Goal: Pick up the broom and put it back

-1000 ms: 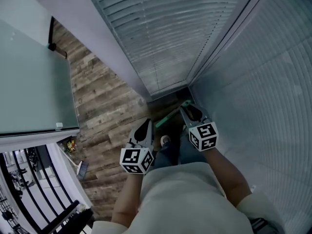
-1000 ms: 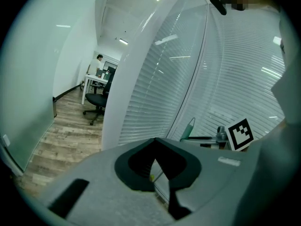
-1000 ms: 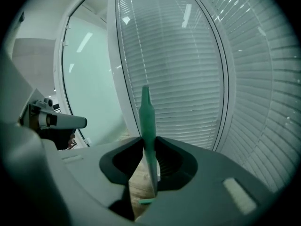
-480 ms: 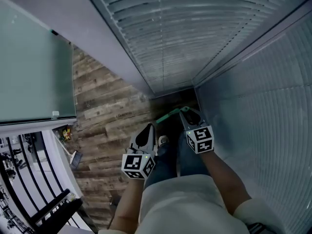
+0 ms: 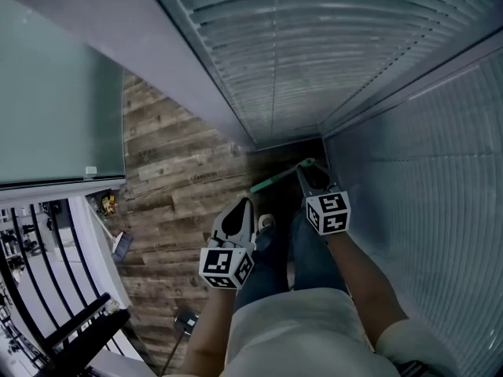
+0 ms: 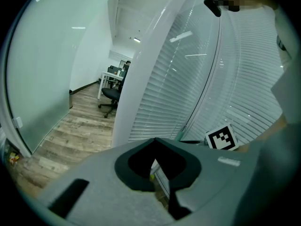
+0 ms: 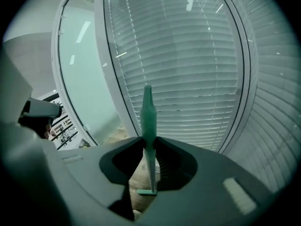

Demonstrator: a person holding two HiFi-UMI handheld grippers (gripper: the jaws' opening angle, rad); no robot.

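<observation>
The broom has a slim green handle (image 7: 148,112) and a small green head (image 7: 146,191) that hangs low over the wood floor. My right gripper (image 7: 149,140) is shut on the handle, which stands upright between its jaws. From the head view the broom handle (image 5: 277,179) slants out to the left of the right gripper (image 5: 309,173), in the corner where the two blind-covered windows meet. My left gripper (image 5: 240,213) hovers beside my legs with nothing in it. In the left gripper view the left gripper (image 6: 155,139) has its jaw tips touching.
Slatted blinds (image 5: 314,53) cover the windows ahead and to the right. A frosted glass partition (image 5: 55,108) stands on the left above the plank floor (image 5: 173,171). A black railing (image 5: 55,320) is at lower left. An office chair (image 6: 109,96) stands far back.
Both grippers have sunk toward the floor. The broom stays in the right gripper, still in the window corner. The left gripper remains empty.
</observation>
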